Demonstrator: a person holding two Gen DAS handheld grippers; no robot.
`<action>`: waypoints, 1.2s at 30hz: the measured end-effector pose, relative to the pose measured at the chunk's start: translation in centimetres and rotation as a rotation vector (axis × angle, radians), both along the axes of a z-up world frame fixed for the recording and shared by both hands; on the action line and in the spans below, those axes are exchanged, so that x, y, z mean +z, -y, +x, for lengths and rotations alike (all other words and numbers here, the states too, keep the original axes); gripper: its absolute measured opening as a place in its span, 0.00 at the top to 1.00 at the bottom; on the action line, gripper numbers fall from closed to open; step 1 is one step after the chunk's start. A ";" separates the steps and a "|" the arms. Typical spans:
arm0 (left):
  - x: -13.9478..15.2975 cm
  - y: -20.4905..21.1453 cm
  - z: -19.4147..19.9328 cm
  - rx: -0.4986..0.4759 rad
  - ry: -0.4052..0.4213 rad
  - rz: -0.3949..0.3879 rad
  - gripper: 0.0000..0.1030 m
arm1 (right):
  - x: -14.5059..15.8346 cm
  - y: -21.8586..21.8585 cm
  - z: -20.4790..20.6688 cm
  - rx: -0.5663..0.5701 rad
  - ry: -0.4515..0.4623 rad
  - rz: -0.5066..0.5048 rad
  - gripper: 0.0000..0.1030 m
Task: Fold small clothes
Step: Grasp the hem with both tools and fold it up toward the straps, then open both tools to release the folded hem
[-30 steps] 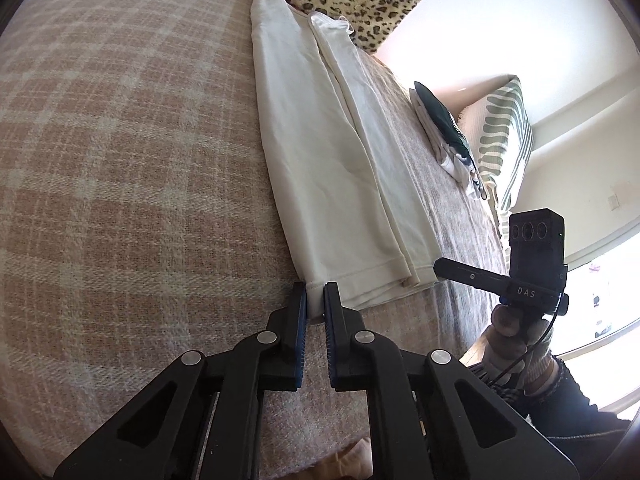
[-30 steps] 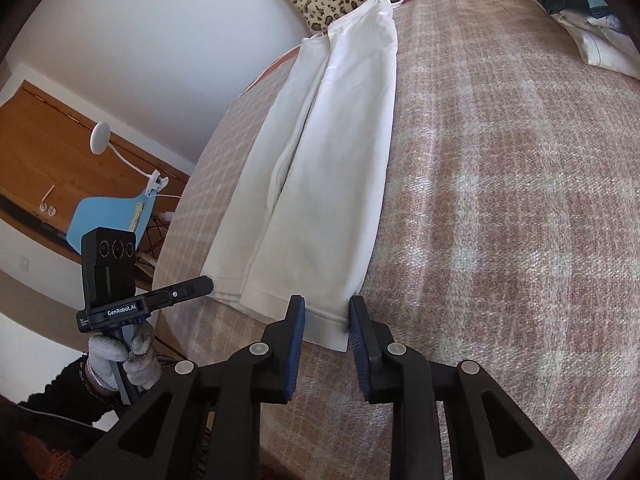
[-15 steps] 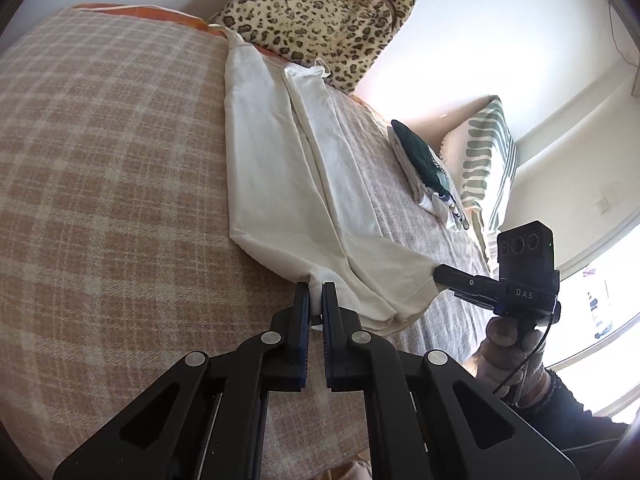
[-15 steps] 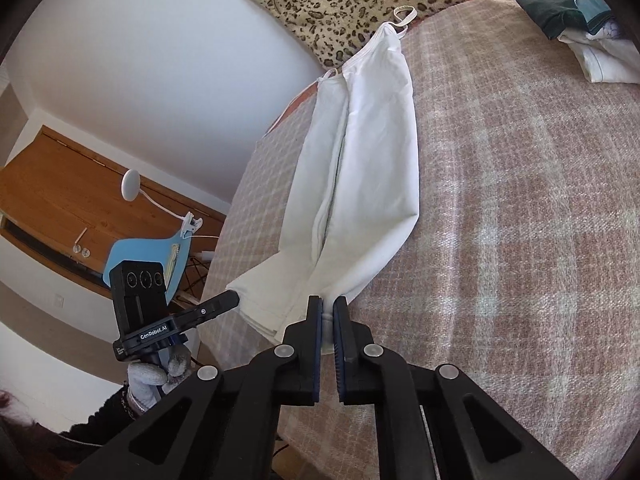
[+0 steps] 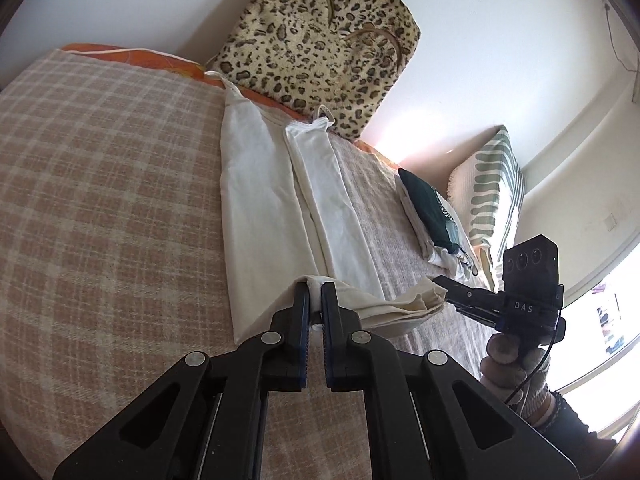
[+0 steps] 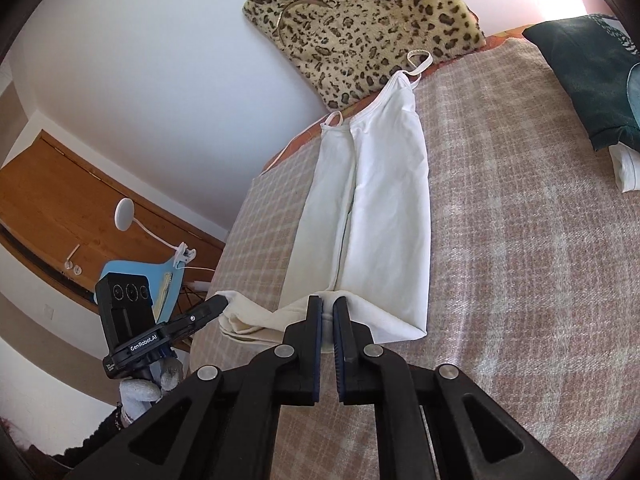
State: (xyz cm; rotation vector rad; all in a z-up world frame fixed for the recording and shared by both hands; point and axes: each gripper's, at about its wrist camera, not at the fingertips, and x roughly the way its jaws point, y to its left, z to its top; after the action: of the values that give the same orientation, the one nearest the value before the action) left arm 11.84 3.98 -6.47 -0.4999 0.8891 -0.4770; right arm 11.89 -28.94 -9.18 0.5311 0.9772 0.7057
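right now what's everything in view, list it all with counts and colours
white strappy camisole top: 1, white, lengthwise on the bed, hem lifted
pink-and-cream plaid blanket: 1, covers the bed
leopard-print fuzzy bag: 1, tan and brown, against the wall beyond the straps
folded clothes pile: 1, dark green on white, far right bed edge
green-striped pillow: 1, beside the pile
white clip lamp: 1, by the wooden furniture
left gripper: 1, black, shut on the hem
right gripper: 1, black, shut on the hem

Garment [image 5: 272, 184] on bed [image 5: 100, 200] — bag [image 5: 320, 40] behind.
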 end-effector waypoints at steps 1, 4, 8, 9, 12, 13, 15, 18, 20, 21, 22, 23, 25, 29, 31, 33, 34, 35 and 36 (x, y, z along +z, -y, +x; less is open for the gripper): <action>0.0 0.0 0.4 0.008 -0.001 -0.001 0.96 | -0.1 0.0 0.4 -0.011 -0.002 -0.003 0.97; 0.1 0.0 1.6 0.025 0.001 0.001 0.96 | -0.5 0.1 2.1 -0.044 -0.022 0.000 0.97; -0.7 -0.5 3.4 0.067 -0.025 -0.001 0.96 | -1.0 -0.1 4.2 -0.078 -0.037 -0.012 0.97; -1.1 -0.7 3.8 0.075 -0.037 -0.004 0.96 | -1.1 -0.2 4.6 -0.083 -0.043 -0.015 0.97; -2.2 -0.9 4.9 0.087 -0.067 -0.003 0.96 | -1.8 -0.9 5.8 -0.087 -0.059 -0.024 0.97; -2.5 -0.9 5.2 0.087 -0.075 0.000 0.96 | -1.9 -1.2 6.1 -0.087 -0.060 -0.040 0.97; -2.9 -0.8 5.6 0.090 -0.082 0.009 0.96 | -2.4 -1.6 6.6 -0.085 -0.069 -0.058 0.97; -3.3 -0.6 6.2 0.093 -0.087 0.029 0.96 | -3.4 -1.7 7.4 -0.100 -0.097 -0.071 0.97; -3.4 -0.4 6.5 0.095 -0.083 0.046 0.96 | -3.8 -1.8 7.8 -0.109 -0.099 -0.095 0.97; -3.5 -0.4 6.6 0.098 -0.082 0.052 0.96 | -4.0 -1.8 8.0 -0.113 -0.101 -0.103 0.97; -3.5 -0.4 6.8 0.098 -0.084 0.055 0.96 | -4.2 -1.8 8.1 -0.116 -0.106 -0.103 0.97; -3.6 -0.3 6.9 0.096 -0.094 0.060 0.96 | -4.3 -1.9 8.3 -0.120 -0.114 -0.099 0.97; -3.3 -0.4 7.2 0.092 -0.110 0.073 0.92 | -4.3 -1.9 8.6 -0.117 -0.115 -0.101 0.94; -1.6 -1.1 6.5 0.124 -0.058 0.099 0.85 | -2.4 -1.7 8.2 -0.141 -0.040 -0.161 0.73; -0.5 -1.4 5.9 0.124 -0.013 0.107 0.85 | -1.1 -1.7 7.6 -0.134 0.017 -0.164 0.73; 0.3 -1.4 5.1 0.089 0.020 0.069 0.85 | 0.0 -2.2 6.7 -0.089 0.071 -0.148 0.74; 0.5 -1.0 4.7 0.063 0.030 0.064 0.85 | 0.4 -2.7 6.3 -0.056 0.093 -0.151 0.74; 0.6 -0.4 4.3 0.035 0.037 0.078 0.85 | 0.5 -3.5 5.8 -0.008 0.112 -0.145 0.75; 0.4 0.4 4.0 0.007 0.039 0.097 0.85 | 0.4 -4.3 5.4 0.033 0.121 -0.139 0.77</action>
State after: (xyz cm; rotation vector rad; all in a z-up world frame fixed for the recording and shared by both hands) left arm 15.85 3.61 -6.04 -0.4042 0.8685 -0.4339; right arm 17.32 -24.66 -8.73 0.3478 0.9159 0.6858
